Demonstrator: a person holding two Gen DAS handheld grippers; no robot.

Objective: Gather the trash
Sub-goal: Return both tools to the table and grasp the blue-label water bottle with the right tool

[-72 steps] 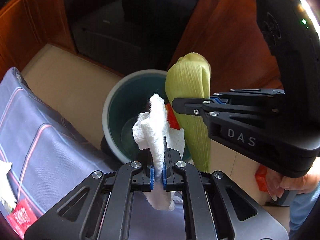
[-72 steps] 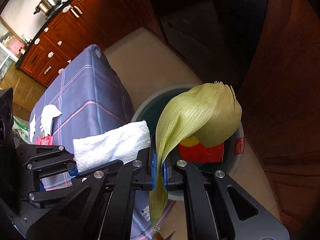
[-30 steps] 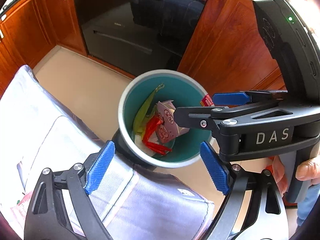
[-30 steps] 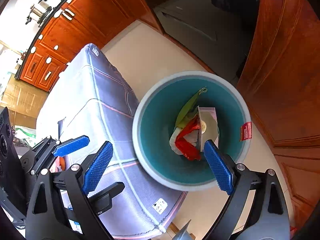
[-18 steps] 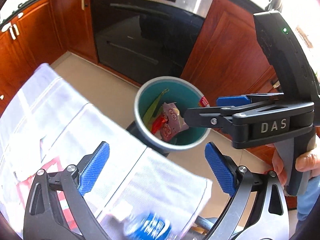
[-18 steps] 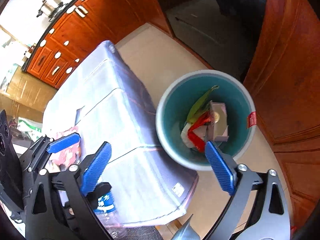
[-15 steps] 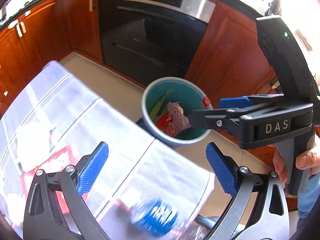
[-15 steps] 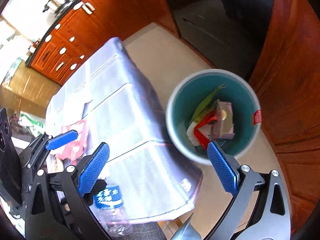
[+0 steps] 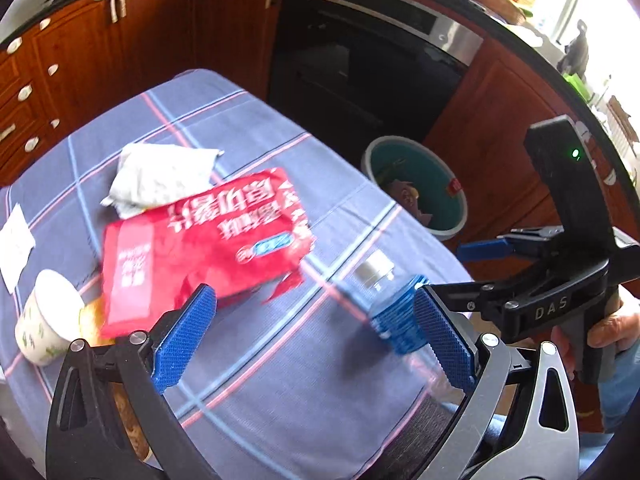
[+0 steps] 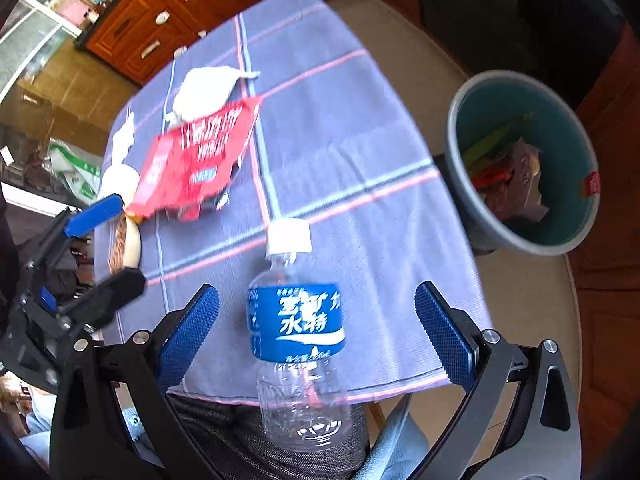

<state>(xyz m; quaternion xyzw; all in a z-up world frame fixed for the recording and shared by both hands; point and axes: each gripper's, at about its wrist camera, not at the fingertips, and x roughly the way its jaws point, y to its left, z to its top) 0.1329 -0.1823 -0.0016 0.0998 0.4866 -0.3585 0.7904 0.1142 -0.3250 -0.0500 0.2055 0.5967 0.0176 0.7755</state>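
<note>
A clear plastic bottle (image 10: pixel 298 328) with a blue label and white cap stands at the table's near edge, between the open fingers of my right gripper (image 10: pixel 316 332), untouched. It shows blurred in the left wrist view (image 9: pixel 394 312). My left gripper (image 9: pixel 316 340) is open and empty above the cloth, near a red snack bag (image 9: pixel 200 240). A white crumpled napkin (image 9: pixel 160 176) lies behind the bag. A paper cup (image 9: pixel 44 320) stands at the left. The teal bin (image 10: pixel 524 160) on the floor holds dropped trash.
A blue checked cloth (image 9: pixel 280 380) covers the table. A white paper slip (image 9: pixel 14 240) lies at its far left. Wooden cabinets (image 9: pixel 100 60) and a black oven (image 9: pixel 360 60) stand behind. The right gripper's body (image 9: pixel 560 280) shows right of the table.
Both grippers let go of the tissue and corn husk over the bin, opened, then drew back over the table. The bottle now stands between the right fingers.
</note>
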